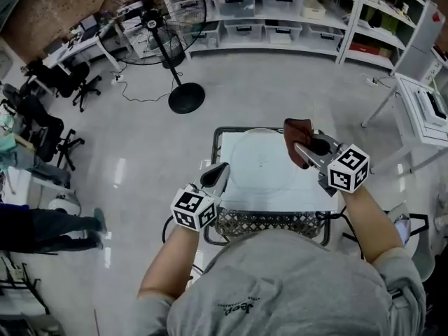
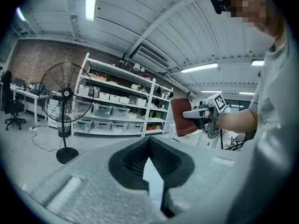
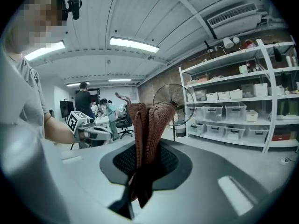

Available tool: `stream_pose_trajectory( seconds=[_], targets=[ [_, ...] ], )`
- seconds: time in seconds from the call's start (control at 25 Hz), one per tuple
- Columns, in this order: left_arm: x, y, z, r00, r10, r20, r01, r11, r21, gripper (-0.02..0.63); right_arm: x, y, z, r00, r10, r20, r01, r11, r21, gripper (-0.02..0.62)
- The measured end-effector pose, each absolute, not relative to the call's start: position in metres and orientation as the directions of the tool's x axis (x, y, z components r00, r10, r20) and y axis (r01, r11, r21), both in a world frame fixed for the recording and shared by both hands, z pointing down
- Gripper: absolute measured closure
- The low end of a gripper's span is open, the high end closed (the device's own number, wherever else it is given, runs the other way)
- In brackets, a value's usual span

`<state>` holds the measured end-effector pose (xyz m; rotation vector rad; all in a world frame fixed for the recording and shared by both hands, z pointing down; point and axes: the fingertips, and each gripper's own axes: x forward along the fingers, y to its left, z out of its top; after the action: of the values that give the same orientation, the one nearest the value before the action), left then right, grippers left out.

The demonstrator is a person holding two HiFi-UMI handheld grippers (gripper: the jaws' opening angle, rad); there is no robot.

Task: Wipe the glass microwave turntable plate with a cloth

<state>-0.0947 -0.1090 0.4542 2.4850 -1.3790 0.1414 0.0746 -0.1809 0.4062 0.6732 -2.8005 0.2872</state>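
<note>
**Cloth clamped in right gripper beside the glass plate**

Cloth (image 1: 297,137) of reddish-brown knit fills the right gripper (image 1: 305,150); in the right gripper view its jaws press on the bunched folds, which stand up out of them. In the head view this gripper sits right of centre, and the cloth overlaps the upper right edge of the glass turntable plate (image 1: 257,161). No view shows whether cloth and glass touch.

The plate, round and see-through, lies flat on a white table top (image 1: 316,200) in the middle of the frame. A wire basket (image 1: 266,222) sits at the table's near edge, just below the plate in the picture.

The left gripper (image 1: 220,172) is at the plate's lower left, beside the table's left edge. Its own view shows the jaws drawn fully together with nothing between them, and the cloth-bearing gripper shows at that view's right.

A standing fan (image 1: 158,21) is at the upper left, and shelving with storage bins (image 1: 280,5) runs along the top.
</note>
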Motion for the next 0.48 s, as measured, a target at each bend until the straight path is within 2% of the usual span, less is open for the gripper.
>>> stream_pose_trajectory(
  seconds=[0.24, 0.48],
  targets=[
    [-0.097, -0.116, 0.465, 0.502, -0.836, 0.221, -0.858, -0.448, 0.251, 0.607, 0.032, -0.195, 0.439, -0.87, -0.291, 0.399, -0.354, 0.931, -0.094, 0.529],
    [-0.132, -0.113, 0.475, 0.521, -0.829, 0.203, -0.84, -0.457, 0.292, 0.607, -0.045, -0.188, 0.497, -0.783, -0.185, 0.594, -0.233, 0.972, -0.005, 0.529]
  ],
)
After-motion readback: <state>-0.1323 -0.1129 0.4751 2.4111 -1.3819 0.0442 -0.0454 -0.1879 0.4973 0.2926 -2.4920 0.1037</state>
